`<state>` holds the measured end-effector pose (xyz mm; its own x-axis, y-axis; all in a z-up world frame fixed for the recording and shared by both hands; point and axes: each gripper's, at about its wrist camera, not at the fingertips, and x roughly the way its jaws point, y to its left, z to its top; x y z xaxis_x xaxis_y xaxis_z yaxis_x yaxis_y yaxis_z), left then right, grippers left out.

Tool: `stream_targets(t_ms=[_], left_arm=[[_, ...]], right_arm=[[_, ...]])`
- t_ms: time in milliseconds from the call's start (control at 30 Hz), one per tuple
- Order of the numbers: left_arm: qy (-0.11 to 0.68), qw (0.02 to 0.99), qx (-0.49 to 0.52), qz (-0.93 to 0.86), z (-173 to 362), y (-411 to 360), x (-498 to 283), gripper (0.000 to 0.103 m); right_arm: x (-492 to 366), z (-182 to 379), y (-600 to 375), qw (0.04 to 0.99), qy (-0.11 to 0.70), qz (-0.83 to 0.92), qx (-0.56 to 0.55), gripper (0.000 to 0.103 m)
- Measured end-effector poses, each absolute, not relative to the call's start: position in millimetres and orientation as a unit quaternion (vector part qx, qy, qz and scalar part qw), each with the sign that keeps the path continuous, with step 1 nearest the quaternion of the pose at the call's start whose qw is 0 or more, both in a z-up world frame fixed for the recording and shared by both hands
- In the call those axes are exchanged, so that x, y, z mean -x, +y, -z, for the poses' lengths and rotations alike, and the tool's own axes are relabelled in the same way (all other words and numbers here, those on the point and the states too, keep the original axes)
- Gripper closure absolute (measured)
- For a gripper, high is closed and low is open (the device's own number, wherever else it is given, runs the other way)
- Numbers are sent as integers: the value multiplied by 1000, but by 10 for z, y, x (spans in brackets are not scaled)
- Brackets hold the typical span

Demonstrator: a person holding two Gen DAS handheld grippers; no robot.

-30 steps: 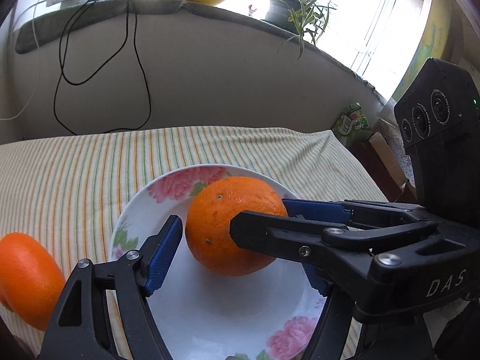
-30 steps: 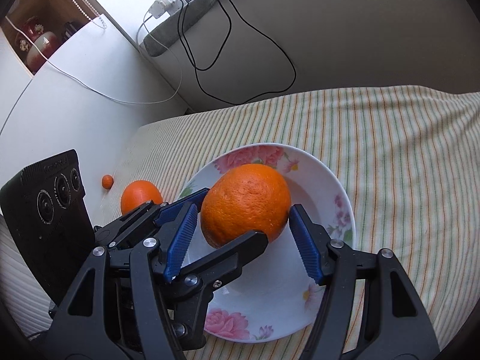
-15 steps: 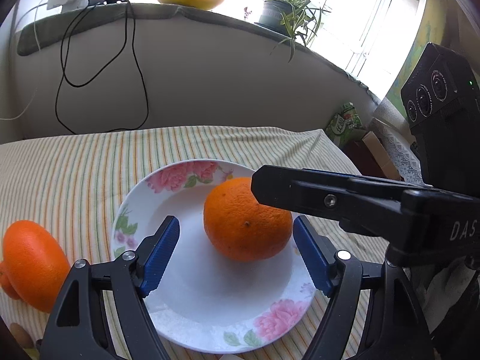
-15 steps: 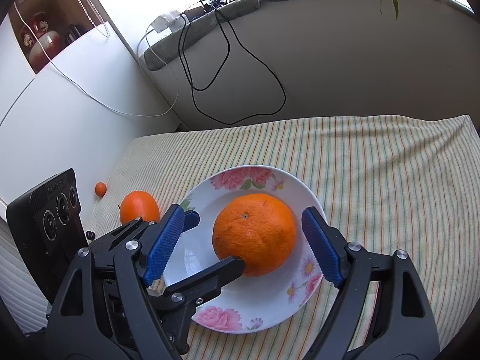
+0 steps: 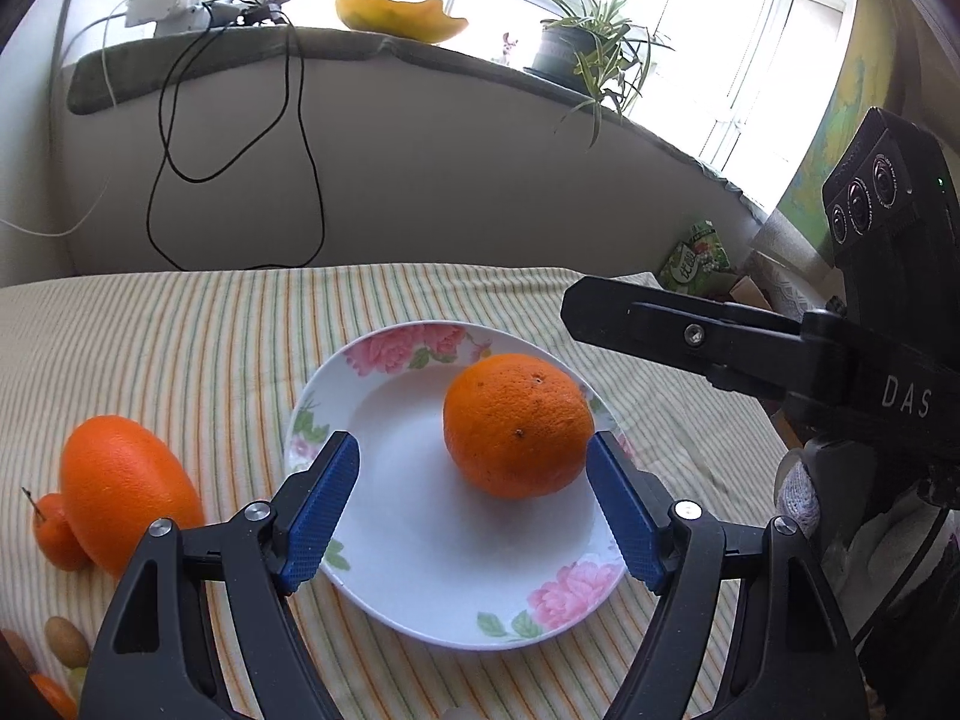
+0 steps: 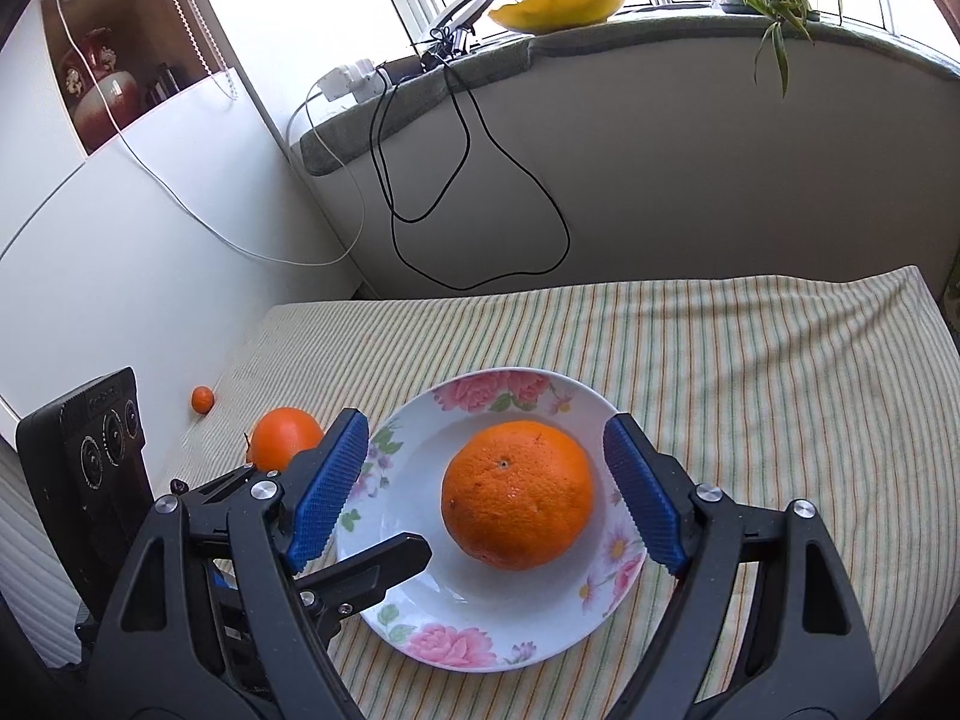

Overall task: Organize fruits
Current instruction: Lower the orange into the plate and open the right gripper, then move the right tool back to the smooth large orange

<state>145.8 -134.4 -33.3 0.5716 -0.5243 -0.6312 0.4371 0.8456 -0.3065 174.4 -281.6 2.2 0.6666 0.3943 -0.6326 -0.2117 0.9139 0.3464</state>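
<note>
A large orange (image 5: 516,426) (image 6: 516,492) lies on a white plate (image 5: 420,546) (image 6: 510,606) with pink flowers, on a striped cloth. My left gripper (image 5: 474,504) is open, its blue pads either side of the plate's near half and clear of the fruit. The right gripper (image 6: 486,483) is open too, with the orange lying free between and beyond its pads. In the left wrist view the right gripper's finger (image 5: 690,330) hangs above the plate's right rim. A second orange (image 5: 126,492) (image 6: 282,435) lies left of the plate, on the cloth.
A small tangerine (image 5: 57,531) touches the second orange, and another tangerine (image 6: 203,399) lies by the white wall. More small fruit (image 5: 66,639) sits at the lower left. Black cables (image 6: 480,180) hang from a windowsill holding a yellow bowl (image 6: 558,6) and a plant (image 5: 588,54).
Both grippers have drawn back and up from the plate. The right gripper's jaws have widened and let go of the orange, which stays on the plate.
</note>
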Motion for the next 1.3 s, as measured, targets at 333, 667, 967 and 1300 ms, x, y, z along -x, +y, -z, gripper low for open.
stream_targets(t_ms=[333, 667, 967, 1300], left_arm=[[364, 897, 66, 240, 291, -1074, -1356, 25], [357, 909, 90, 194, 289, -661, -1260, 25], [369, 907, 120, 161, 412, -306, -1277, 25], [387, 896, 151, 158, 571, -141, -1330, 25]], right_arm=[[-1699, -147, -2503, 912, 359, -190, -57, 20], [-1740, -163, -2063, 905, 370, -208, 1, 19], [-1892, -93, -1714, 885, 392, -251, 18, 19], [-2096, 73, -1344, 848, 443, -290, 19, 19]])
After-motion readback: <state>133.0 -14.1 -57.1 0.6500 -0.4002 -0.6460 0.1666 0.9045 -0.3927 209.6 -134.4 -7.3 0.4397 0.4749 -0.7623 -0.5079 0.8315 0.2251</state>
